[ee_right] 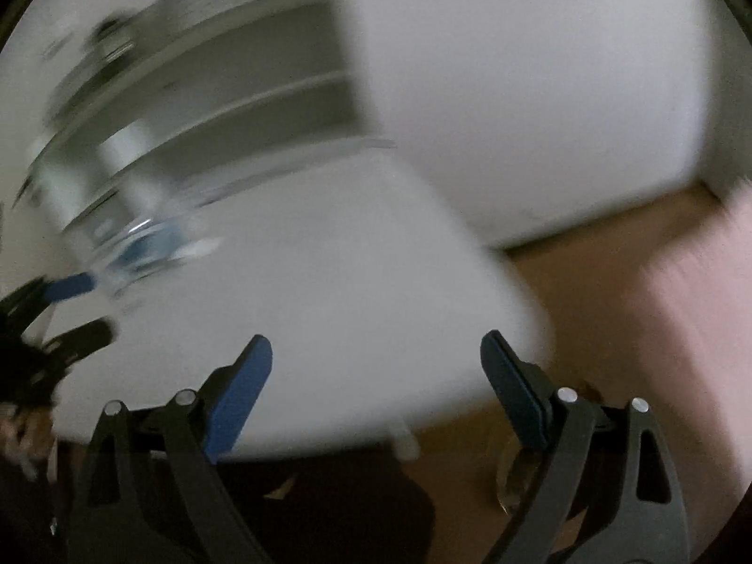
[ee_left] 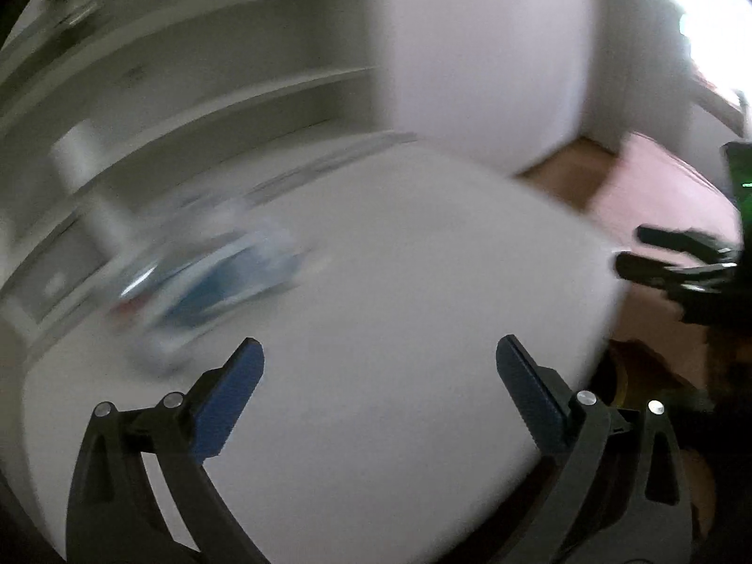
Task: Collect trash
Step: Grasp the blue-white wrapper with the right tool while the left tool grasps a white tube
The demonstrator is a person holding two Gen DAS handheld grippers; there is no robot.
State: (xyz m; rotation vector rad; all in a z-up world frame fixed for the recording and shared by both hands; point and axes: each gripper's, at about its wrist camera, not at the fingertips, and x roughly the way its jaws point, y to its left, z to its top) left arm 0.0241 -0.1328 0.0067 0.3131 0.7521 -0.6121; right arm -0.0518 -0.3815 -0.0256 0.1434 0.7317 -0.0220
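Both views are heavily smeared by motion blur, so fine detail is lost. A smooth, matte white desk with a rounded edge [ee_left: 399, 282] fills the middle of each view. On it, toward its far left corner, lies a crumpled blue-and-white piece of trash that looks like shiny plastic packaging [ee_left: 211, 282], seen too in the right wrist view [ee_right: 145, 244]; what exactly it is cannot be told. Just beyond the trash stands a pale cylindrical object [ee_left: 89, 178], upright but blurred. Behind the desk runs a white shelf unit with long horizontal boards [ee_left: 211, 70], and to the right of the desk a warm brown wooden floor [ee_right: 587, 291] meets a plain white wall [ee_right: 517, 94]. The left hand-held gripper [ee_left: 379, 352] hovers over the near part of the desk, its black frame ending in ribbed blue pads [ee_left: 230, 399], jaws spread wide with nothing between them and well apart from the trash. The right hand-held gripper [ee_right: 376, 352] sits over the desk's near right edge, likewise spread wide and empty, its blue pads [ee_right: 239, 399] flat and rectangular.
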